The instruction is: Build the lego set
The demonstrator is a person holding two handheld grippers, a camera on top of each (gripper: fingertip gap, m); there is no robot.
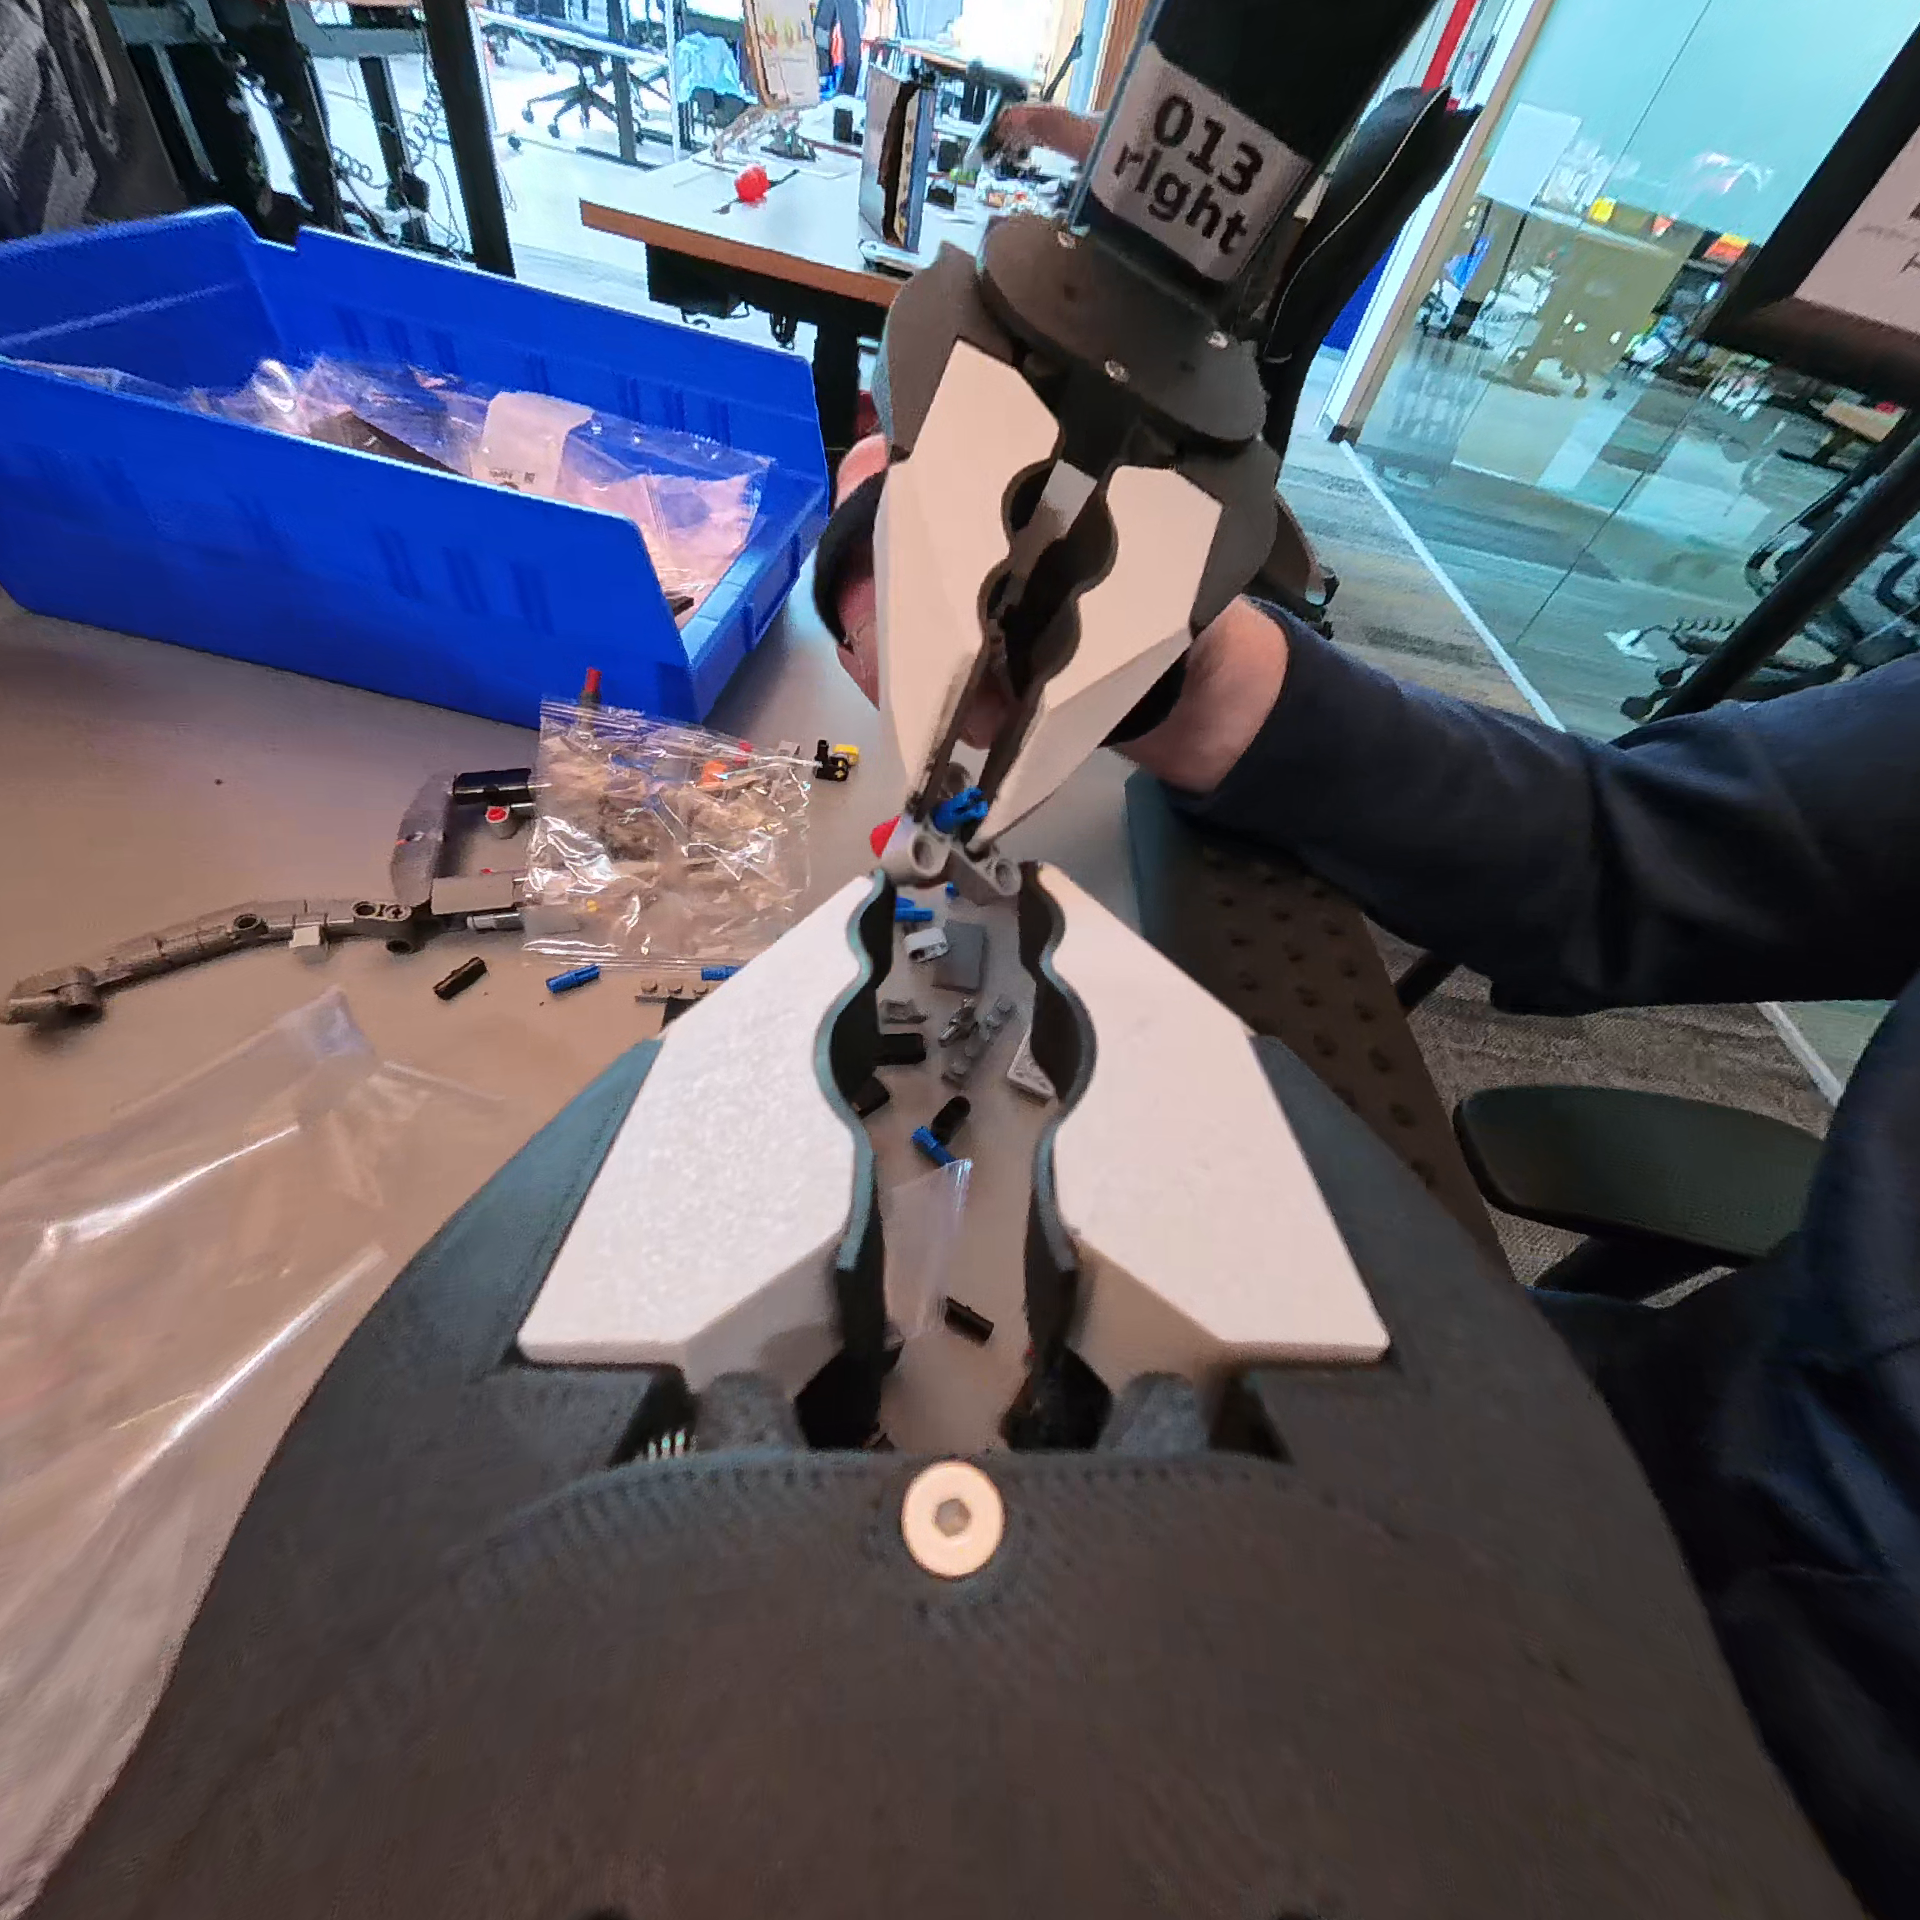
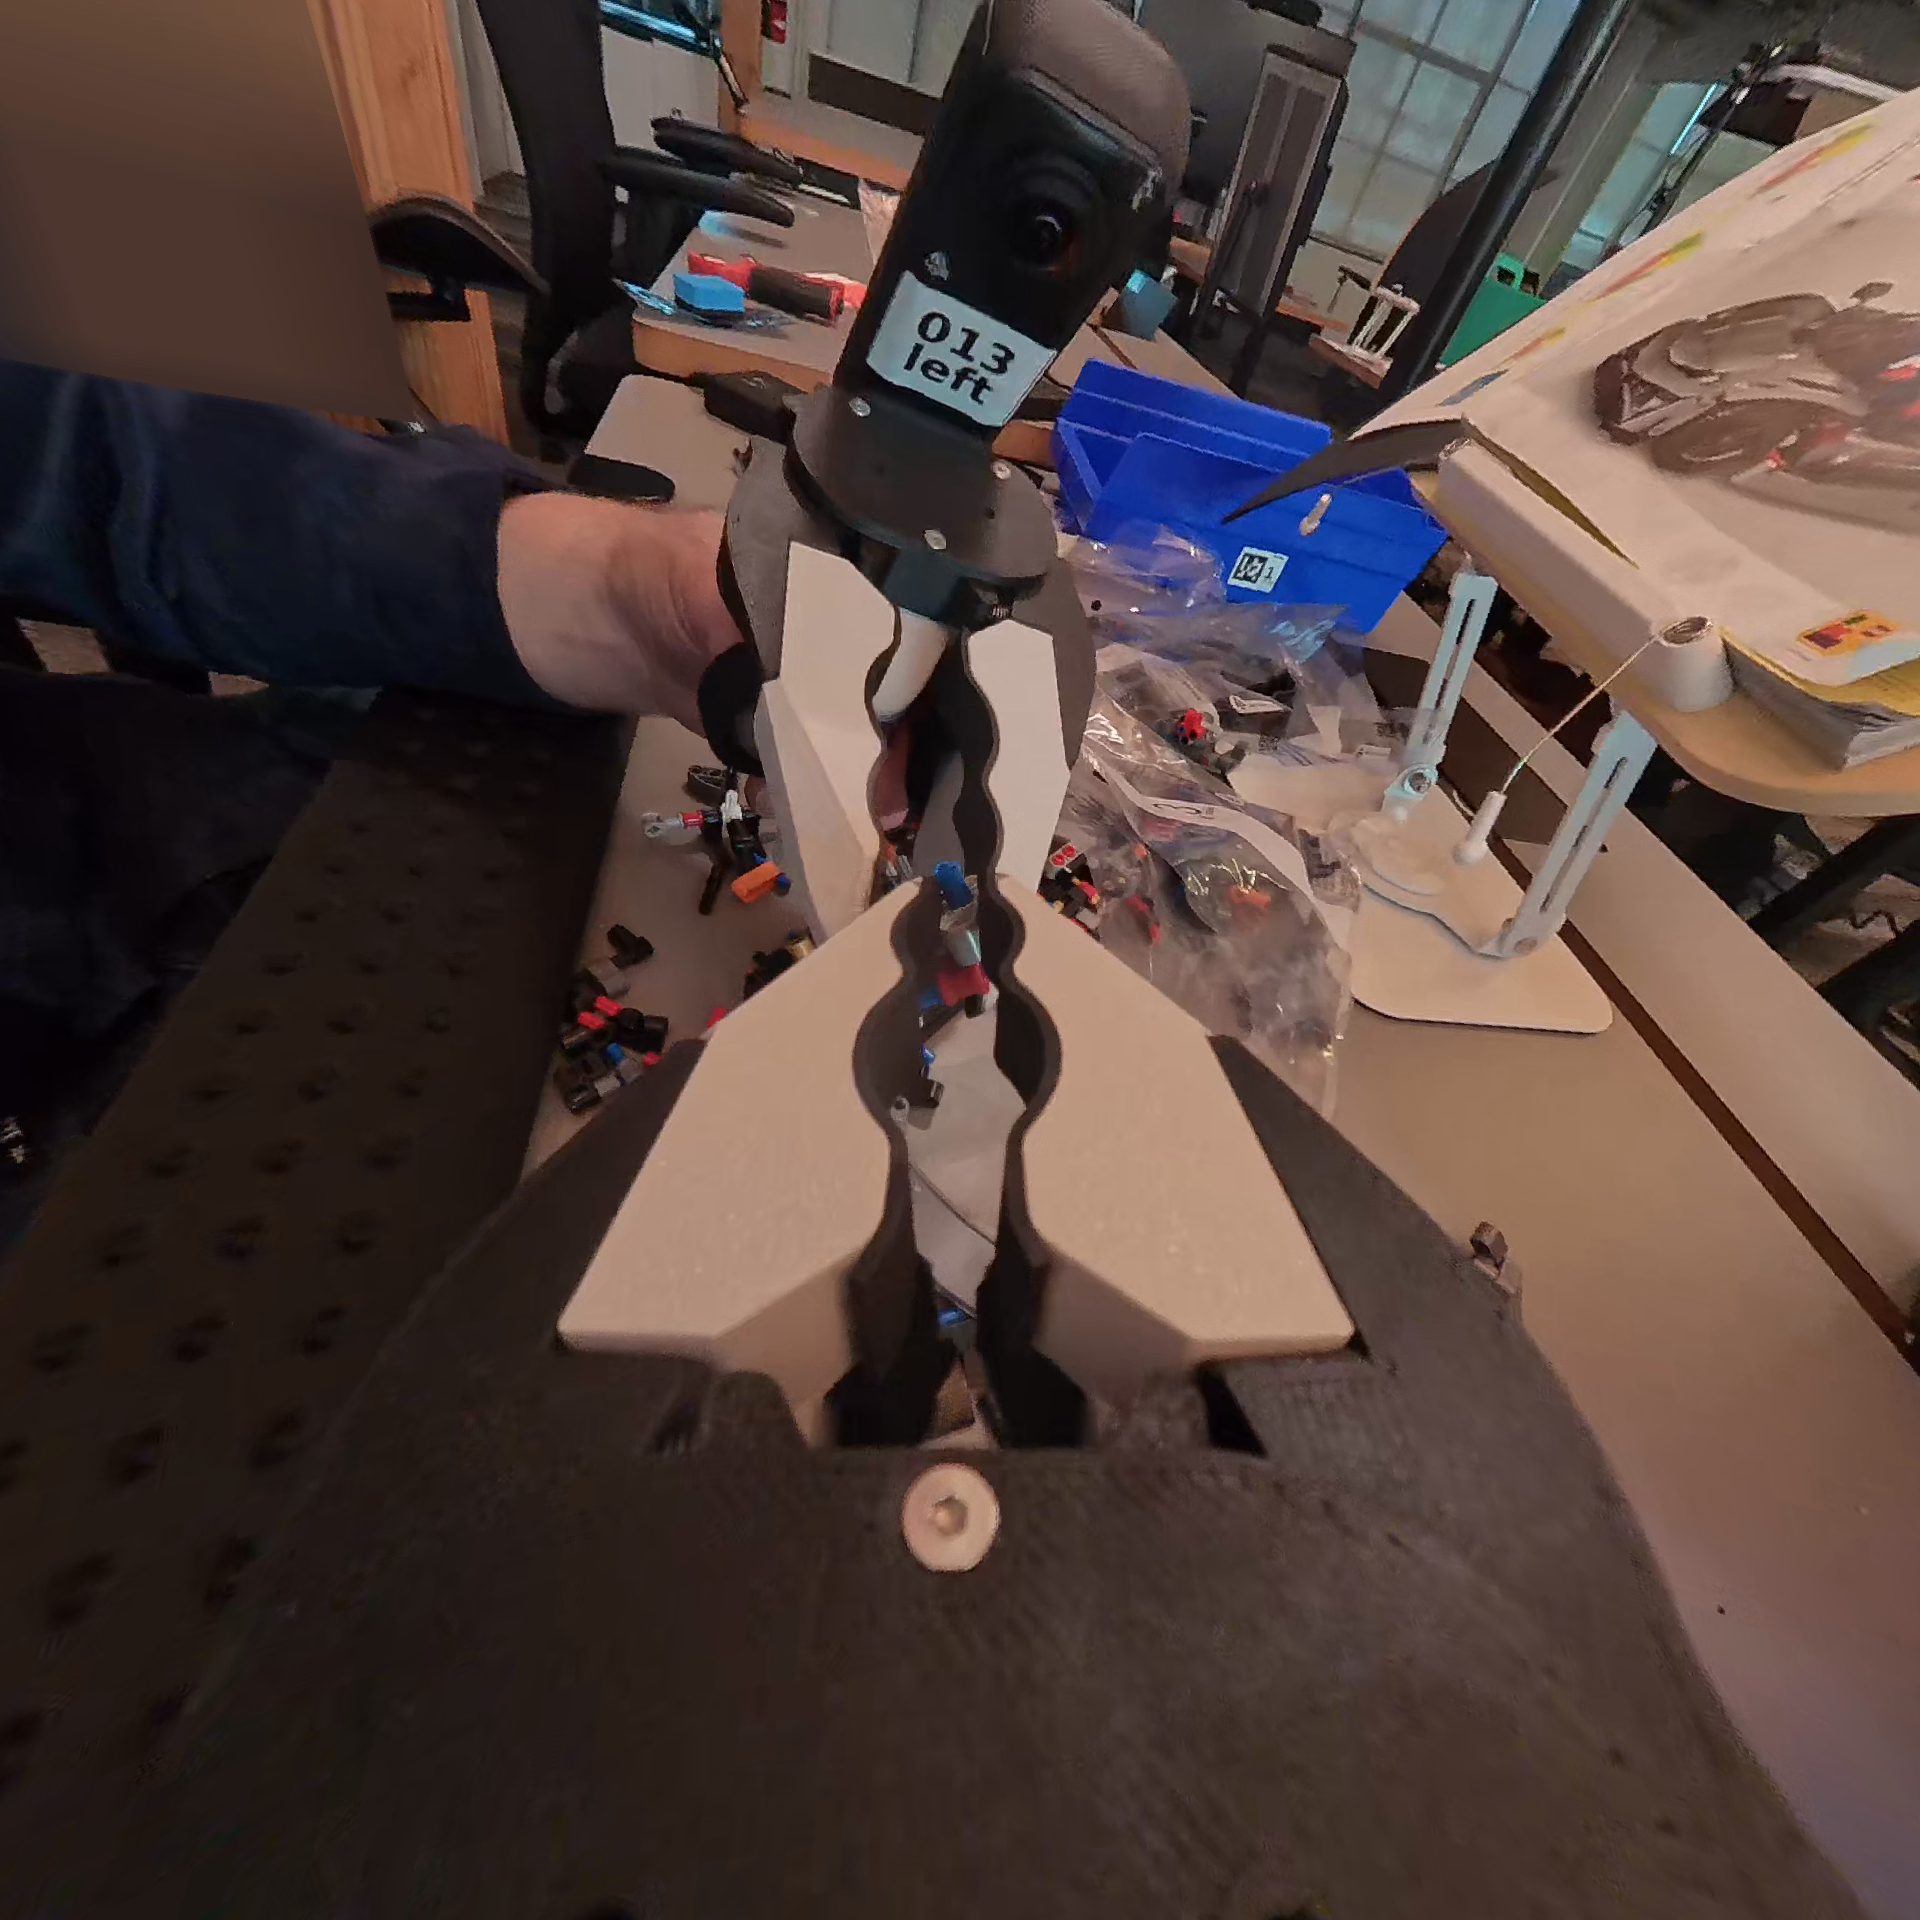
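In the left wrist view, the left gripper (image 1: 954, 883) is pinching a small light-grey lego piece (image 1: 940, 852) at its fingertips, jaws nearly closed on it, above the grey table (image 1: 208, 748). The right gripper (image 1: 951, 816) is reaching in from the far side, tips almost together and closing on a blue pin (image 1: 958, 808) that is touching the grey piece. A half-built grey assembly (image 1: 260, 925) is lying towards the table's left edge, beside a clear bag of parts (image 1: 665, 831); a blue bin (image 1: 343, 478) is sitting at the far left corner. Loose pins and plates (image 1: 956, 1029) are lying scattered on the table under the grippers. In the right wrist view, the right gripper (image 2: 954, 891) is holding the blue pin (image 2: 945, 878) against the grey piece (image 2: 958, 920), which the left gripper (image 2: 894, 883) is gripping from the opposite side. An open booklet (image 2: 1662, 436) is resting on a white stand (image 2: 1475, 935) near the table's right edge.
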